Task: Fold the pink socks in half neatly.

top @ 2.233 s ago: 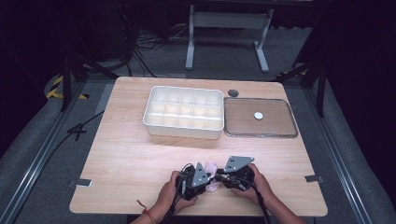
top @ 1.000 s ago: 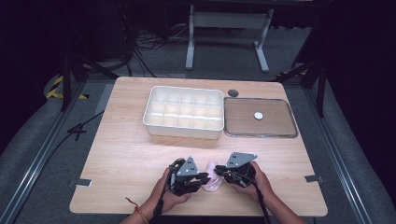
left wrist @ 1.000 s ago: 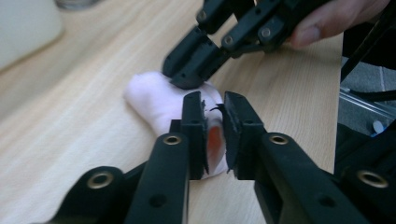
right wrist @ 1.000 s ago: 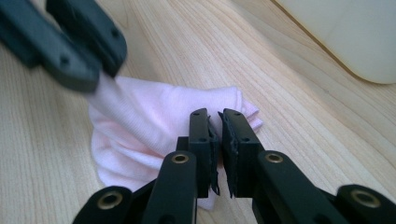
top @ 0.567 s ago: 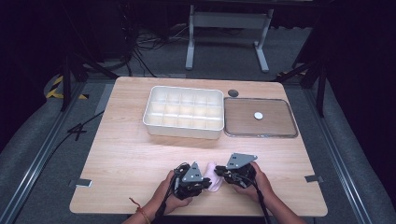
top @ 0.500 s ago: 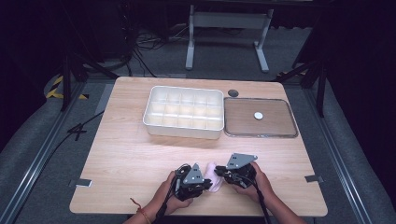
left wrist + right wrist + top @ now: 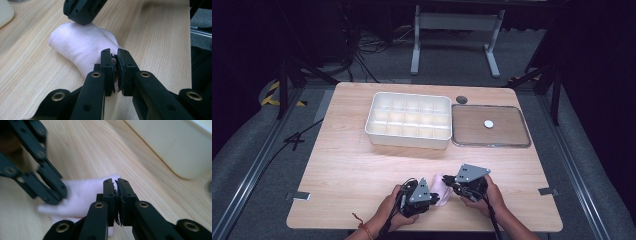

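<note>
The high view shows a white tray (image 7: 408,121) far behind both grippers, while the gripper views show the left gripper (image 7: 114,58) and right gripper (image 7: 115,185) each pinching a pale pink, rumpled cloth (image 7: 82,47) on the table (image 7: 347,165).

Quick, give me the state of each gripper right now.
Left gripper: shut, jaws pinching an edge of the pale pink cloth.
Right gripper: shut, pinching the same cloth at another edge.

No legible text, label, brand, number or sign appears on any surface — none in any view.
</note>
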{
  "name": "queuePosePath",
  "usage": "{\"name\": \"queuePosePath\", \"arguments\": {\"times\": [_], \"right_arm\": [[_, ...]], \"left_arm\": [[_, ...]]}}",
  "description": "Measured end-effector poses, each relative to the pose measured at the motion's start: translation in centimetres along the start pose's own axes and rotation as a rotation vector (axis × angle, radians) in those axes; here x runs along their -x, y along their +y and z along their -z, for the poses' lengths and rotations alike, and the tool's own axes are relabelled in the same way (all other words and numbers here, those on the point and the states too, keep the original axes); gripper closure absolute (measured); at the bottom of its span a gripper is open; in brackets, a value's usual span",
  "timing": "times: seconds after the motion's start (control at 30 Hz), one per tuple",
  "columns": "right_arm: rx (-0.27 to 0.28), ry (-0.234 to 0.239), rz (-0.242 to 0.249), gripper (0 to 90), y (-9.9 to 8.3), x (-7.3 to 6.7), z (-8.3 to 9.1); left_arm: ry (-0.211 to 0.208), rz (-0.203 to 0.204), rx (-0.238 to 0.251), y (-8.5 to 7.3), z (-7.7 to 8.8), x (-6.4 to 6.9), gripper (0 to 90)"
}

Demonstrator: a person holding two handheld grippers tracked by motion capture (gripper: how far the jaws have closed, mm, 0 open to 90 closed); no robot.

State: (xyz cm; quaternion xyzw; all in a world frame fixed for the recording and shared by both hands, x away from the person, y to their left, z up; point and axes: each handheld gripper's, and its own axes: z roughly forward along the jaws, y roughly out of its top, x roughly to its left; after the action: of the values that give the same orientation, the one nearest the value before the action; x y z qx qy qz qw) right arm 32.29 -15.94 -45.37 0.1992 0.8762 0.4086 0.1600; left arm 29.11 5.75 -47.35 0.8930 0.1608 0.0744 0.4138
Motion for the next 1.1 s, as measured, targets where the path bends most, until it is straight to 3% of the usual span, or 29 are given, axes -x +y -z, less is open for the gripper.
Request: {"name": "queuePosePath", "arguments": {"times": [0.07, 0.13, 0.37, 0.57, 1.1], "right_arm": [[0.030, 0.039, 0.005, 88.6, 0.3, -0.4, 0.1], [0.003, 0.088, 0.017, 89.3, 0.3, -1.0, -0.3], [-0.047, 0.108, -0.003, 89.6, -0.2, -1.1, -1.2], [-0.063, 0.098, -0.021, 89.7, -0.4, -0.6, -1.2], [-0.094, 0.005, -0.059, 89.4, -1.0, 1.1, -0.7]], "left_arm": [[-0.002, -0.012, -0.006, 0.0, 0.0, 0.0, 83.4], [0.003, -0.034, -0.018, 0.1, 0.1, 0.0, 83.7], [-0.004, -0.039, -0.027, 0.1, 0.1, -0.1, 85.7], [-0.002, -0.032, -0.025, 0.1, 0.0, 0.0, 85.9], [0.003, -0.037, -0.024, 0.1, 0.0, 0.1, 85.8]]}}
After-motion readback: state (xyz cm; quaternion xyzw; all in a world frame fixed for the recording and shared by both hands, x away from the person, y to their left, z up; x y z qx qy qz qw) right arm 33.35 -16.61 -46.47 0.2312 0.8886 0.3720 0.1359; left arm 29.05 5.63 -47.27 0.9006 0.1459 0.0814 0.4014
